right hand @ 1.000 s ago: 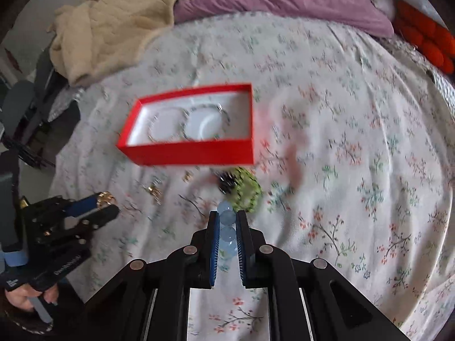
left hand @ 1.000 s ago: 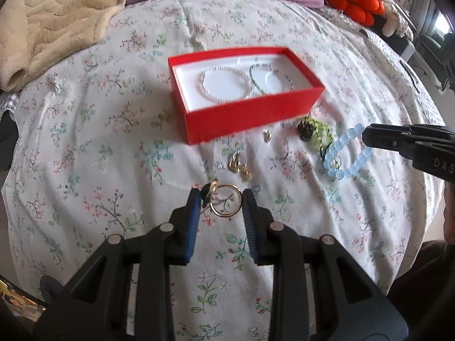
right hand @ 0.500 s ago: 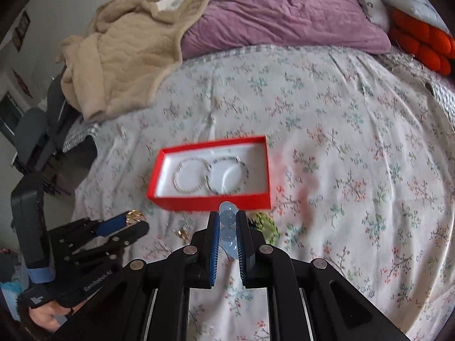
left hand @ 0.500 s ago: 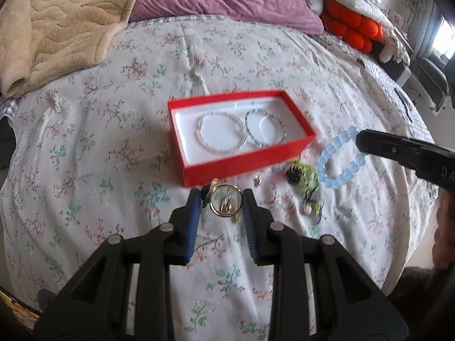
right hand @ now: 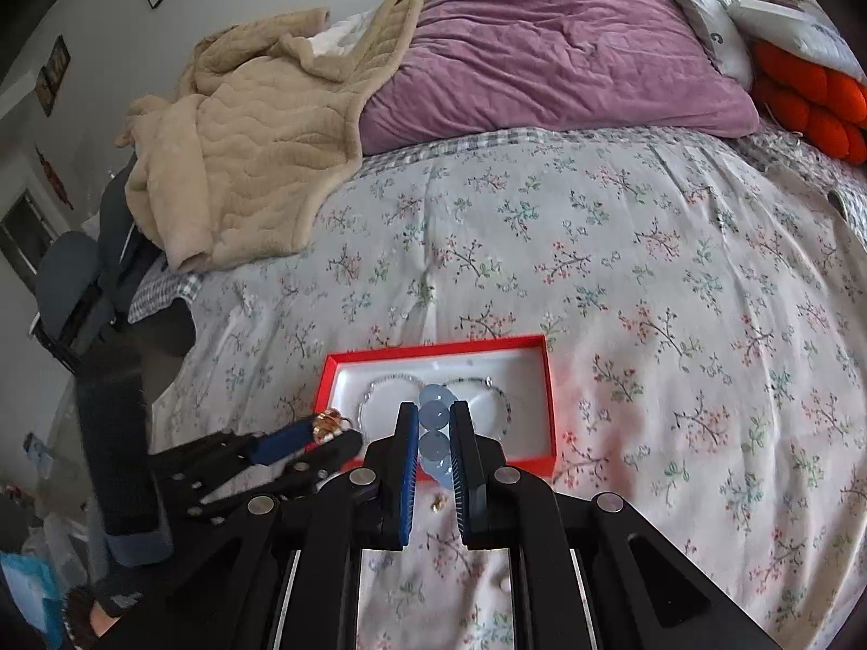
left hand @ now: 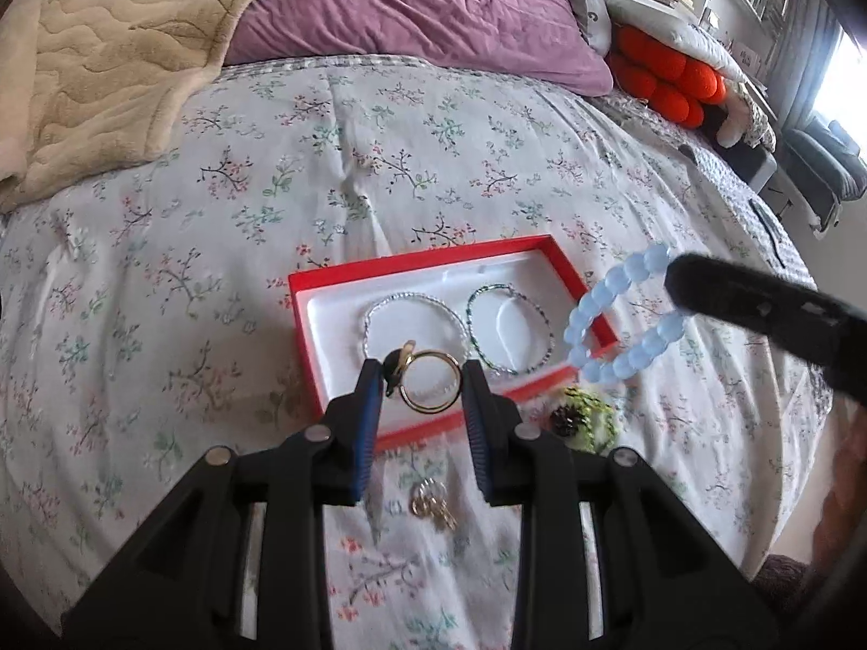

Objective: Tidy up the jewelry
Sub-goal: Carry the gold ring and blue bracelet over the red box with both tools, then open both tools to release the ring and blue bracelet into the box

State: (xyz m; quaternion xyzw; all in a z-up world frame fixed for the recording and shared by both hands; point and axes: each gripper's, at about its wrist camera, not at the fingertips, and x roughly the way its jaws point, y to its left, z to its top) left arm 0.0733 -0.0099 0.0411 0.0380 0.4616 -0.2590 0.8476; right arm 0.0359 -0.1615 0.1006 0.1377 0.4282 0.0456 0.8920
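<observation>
Clamped between the blue-padded jaws of the left gripper (left hand: 422,385), in the left wrist view, is a gold hoop earring (left hand: 431,382), a thin shiny ring with a small dark and gold fitting at its upper left. It hangs above the near left part of the red box (left hand: 303,319), a shallow rectangular cardboard tray with a white moulded lining. Two thin beaded bracelets (left hand: 509,333) lie side by side as flat circles inside, one silvery and one darker green; the far strip of the lining and its left end are bare. To the right, the right gripper (left hand: 677,284) comes in as a dark blurred bar, closed on a blue bead bracelet (left hand: 623,319) of round, frosted, translucent beads that dangles over the box's right corner. On the flowered bedspread (left hand: 379,162), just outside the box's near wall, sit a green and dark beaded piece (left hand: 585,421) and a small gold cluster (left hand: 431,506). Bedspread stretches wide and uncluttered to the left and beyond the box.

From the right wrist view, the right gripper (right hand: 433,433) has its jaws pinched on the blue bead bracelet (right hand: 433,425), seen edge on as stacked discs over the middle of the red box (right hand: 550,406). At left, the left gripper (right hand: 330,430) grips the gold earring (right hand: 328,422) beside the box's left end. A quilted beige blanket (right hand: 260,162) and purple duvet (right hand: 552,49) are heaped at the far end, well apart from the box.
</observation>
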